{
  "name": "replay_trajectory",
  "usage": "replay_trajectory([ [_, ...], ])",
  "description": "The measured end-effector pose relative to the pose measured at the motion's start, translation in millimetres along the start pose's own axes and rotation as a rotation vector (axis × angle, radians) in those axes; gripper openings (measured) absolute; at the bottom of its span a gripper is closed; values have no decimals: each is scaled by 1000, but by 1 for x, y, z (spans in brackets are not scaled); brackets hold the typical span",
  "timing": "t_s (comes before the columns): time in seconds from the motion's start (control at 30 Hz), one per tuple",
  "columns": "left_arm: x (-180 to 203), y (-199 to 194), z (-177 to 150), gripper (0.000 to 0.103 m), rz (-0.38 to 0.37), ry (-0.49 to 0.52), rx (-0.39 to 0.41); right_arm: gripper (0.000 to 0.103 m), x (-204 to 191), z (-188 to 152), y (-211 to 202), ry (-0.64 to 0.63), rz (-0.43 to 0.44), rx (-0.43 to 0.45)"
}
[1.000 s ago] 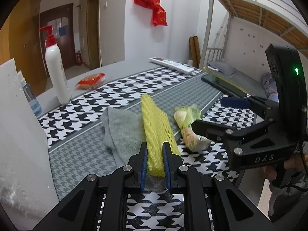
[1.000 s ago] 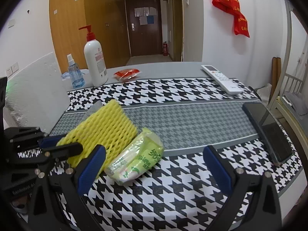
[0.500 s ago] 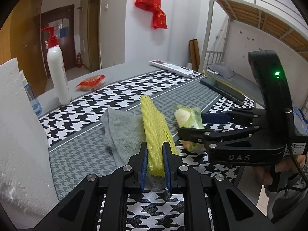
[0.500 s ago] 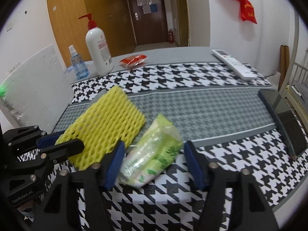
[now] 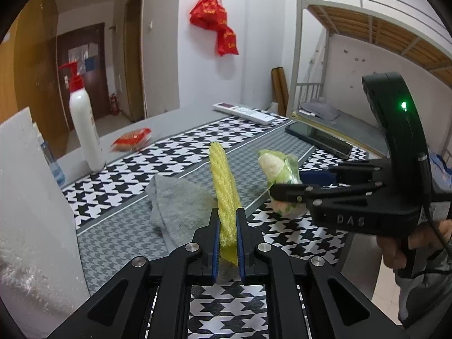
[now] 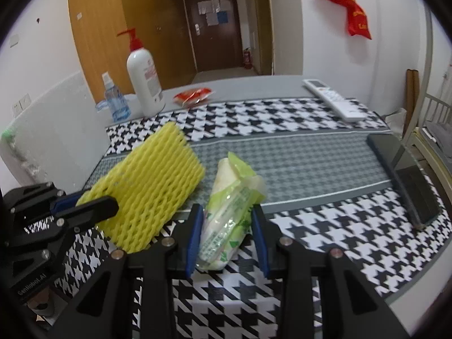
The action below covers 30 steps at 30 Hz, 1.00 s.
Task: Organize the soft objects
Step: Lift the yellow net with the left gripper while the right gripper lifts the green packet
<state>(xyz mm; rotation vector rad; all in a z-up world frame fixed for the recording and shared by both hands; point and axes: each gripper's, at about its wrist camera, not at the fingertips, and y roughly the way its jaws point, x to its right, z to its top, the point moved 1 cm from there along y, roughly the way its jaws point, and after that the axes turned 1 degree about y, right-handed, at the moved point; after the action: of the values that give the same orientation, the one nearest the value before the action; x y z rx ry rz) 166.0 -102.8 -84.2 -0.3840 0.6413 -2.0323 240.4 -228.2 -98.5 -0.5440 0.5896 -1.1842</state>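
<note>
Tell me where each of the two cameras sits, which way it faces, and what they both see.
Left wrist: on the left gripper, looking along its fingers, shut on the yellow foam net; the right gripper and a hand show.
Right wrist: on the right gripper, whose jaws have just been closing around the green tissue pack; the left gripper shows at left.
Shared: net, pack, white pump bottle, remote.

Dormitory room (shared, by its look): metal bunk bed point(image 5: 367, 31), wooden doors point(image 6: 217, 28).
</note>
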Motion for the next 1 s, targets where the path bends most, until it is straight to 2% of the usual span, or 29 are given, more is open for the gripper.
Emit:
replay_trajectory([
  [0.13, 4, -9, 3, 10, -12, 2, 33, 39, 2, -2, -15, 10, -2, 29],
  [0.27, 5, -21, 8, 10, 10, 5, 73, 39, 1, -2, -29, 12, -4, 64],
  [0.57, 10, -35, 13, 10, 73, 25, 99, 39, -4, 2, -50, 5, -2, 117],
  [1.0, 12, -66, 17, 10, 102, 24, 164, 39, -9, 2, -77, -9, 0, 181],
])
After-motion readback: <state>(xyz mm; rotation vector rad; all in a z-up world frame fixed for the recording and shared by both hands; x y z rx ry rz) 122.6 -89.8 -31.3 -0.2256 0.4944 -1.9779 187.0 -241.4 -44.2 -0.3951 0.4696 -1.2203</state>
